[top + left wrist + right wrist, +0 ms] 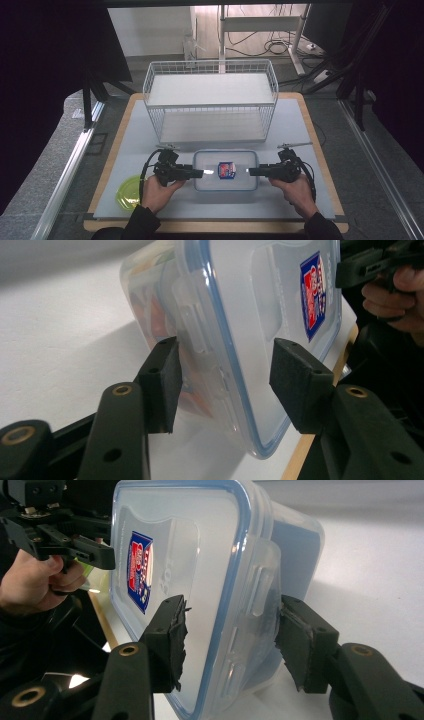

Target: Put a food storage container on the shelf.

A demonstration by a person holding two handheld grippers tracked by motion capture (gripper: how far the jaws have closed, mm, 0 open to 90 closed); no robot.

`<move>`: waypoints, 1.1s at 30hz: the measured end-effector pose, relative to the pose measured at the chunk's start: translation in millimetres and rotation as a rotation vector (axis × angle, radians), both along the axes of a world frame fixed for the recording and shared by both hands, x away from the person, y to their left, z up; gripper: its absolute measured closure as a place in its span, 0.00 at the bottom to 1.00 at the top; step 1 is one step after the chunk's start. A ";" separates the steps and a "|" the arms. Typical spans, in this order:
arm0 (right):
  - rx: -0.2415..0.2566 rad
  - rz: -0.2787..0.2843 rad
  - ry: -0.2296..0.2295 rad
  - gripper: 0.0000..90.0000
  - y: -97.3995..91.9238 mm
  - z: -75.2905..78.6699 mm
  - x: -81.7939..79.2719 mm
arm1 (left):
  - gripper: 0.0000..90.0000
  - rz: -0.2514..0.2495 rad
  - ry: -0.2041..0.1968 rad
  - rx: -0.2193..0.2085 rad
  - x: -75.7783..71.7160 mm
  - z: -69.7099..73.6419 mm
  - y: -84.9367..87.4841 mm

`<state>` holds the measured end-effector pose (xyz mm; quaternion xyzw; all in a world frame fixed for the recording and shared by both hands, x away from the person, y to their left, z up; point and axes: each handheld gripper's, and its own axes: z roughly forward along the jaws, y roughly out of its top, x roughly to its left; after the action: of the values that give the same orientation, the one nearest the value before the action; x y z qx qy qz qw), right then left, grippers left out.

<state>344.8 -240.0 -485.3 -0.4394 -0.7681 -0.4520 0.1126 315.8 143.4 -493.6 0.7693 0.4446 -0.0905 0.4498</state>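
The lidded food container [226, 170] lies on the worktop [290, 125] at 6 o'clock from the wire basket [210, 100], its long axis running 9 to 3. The left gripper [205, 173] straddles its 9 o'clock end, the right gripper [247, 171] its 3 o'clock end, equally near. Each pair of jaws brackets a side latch half-spread; whether the pads already press I cannot tell. The container is translucent, blue-sealed, with a red-and-blue label; colourful contents show through.

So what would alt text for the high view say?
A person's two hand-held grippers, left and right, meet opposite ends of a lidded clear box on a white table, before a wire basket; a green lid lies left.
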 end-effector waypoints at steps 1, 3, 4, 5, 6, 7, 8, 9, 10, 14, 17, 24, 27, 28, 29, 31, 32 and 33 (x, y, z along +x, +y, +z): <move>-0.007 -0.003 -0.008 0.53 0.9 1.1 -1.0 | 0.54 0.004 -0.006 0.002 -0.4 0.6 0.0; -0.022 -0.008 -0.029 0.53 2.4 3.4 -2.9 | 0.55 0.004 -0.016 0.006 -0.6 1.3 0.0; -0.025 -0.009 -0.038 0.54 2.8 4.3 -3.6 | 0.55 0.011 -0.031 0.008 -1.2 2.4 0.5; -0.022 -0.011 -0.047 0.54 3.0 4.5 -4.0 | 0.55 0.013 -0.033 0.007 -1.1 2.1 0.7; -0.017 -0.013 -0.049 0.54 3.0 3.9 -4.0 | 0.55 0.015 -0.033 0.000 -1.0 1.5 1.0; -0.017 -0.013 -0.049 0.54 3.0 3.9 -4.0 | 0.56 0.015 -0.033 0.000 -1.0 1.5 1.0; -0.006 -0.019 -0.046 0.55 2.3 2.9 -3.8 | 0.56 0.018 -0.036 0.002 -1.2 1.9 1.0; -0.006 -0.019 -0.046 0.55 2.3 2.9 -3.8 | 0.55 0.018 -0.036 0.002 -1.2 1.9 1.0; -0.002 -0.020 -0.058 0.56 2.3 3.6 -4.4 | 0.55 0.029 -0.048 0.008 -1.5 3.5 0.8; -0.013 -0.016 -0.099 0.56 6.9 10.6 -6.4 | 0.54 0.040 -0.073 0.019 -3.0 9.2 1.9; -0.006 -0.015 -0.113 0.56 8.1 14.8 -6.1 | 0.54 0.046 -0.092 0.020 -4.0 14.7 3.1; 0.025 -0.011 -0.148 0.56 9.2 28.0 -5.1 | 0.56 0.046 -0.128 -0.016 -5.5 30.3 11.1; 0.032 -0.010 -0.153 0.56 9.6 31.2 -3.9 | 0.59 0.040 -0.139 -0.030 -5.3 34.3 13.9; 0.062 -0.008 -0.144 0.56 7.9 32.7 -0.9 | 0.60 0.036 -0.141 -0.050 -4.4 38.0 17.0; 0.062 -0.008 -0.144 0.56 7.9 32.7 -0.9 | 0.60 0.036 -0.141 -0.050 -4.4 38.0 17.0; 0.064 -0.005 -0.146 0.55 8.6 34.2 0.9 | 0.60 0.040 -0.140 -0.046 -3.7 40.6 17.7; 0.065 -0.004 -0.152 0.56 9.4 35.4 1.6 | 0.60 0.040 -0.141 -0.053 -3.4 40.9 18.3; 0.063 -0.003 -0.158 0.55 10.3 38.8 2.4 | 0.60 0.041 -0.146 -0.055 -2.9 42.0 19.1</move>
<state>347.2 -229.7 -446.5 -0.3999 -0.7594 -0.5091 0.0648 312.9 162.5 -451.6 0.7518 0.4238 -0.0373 0.5038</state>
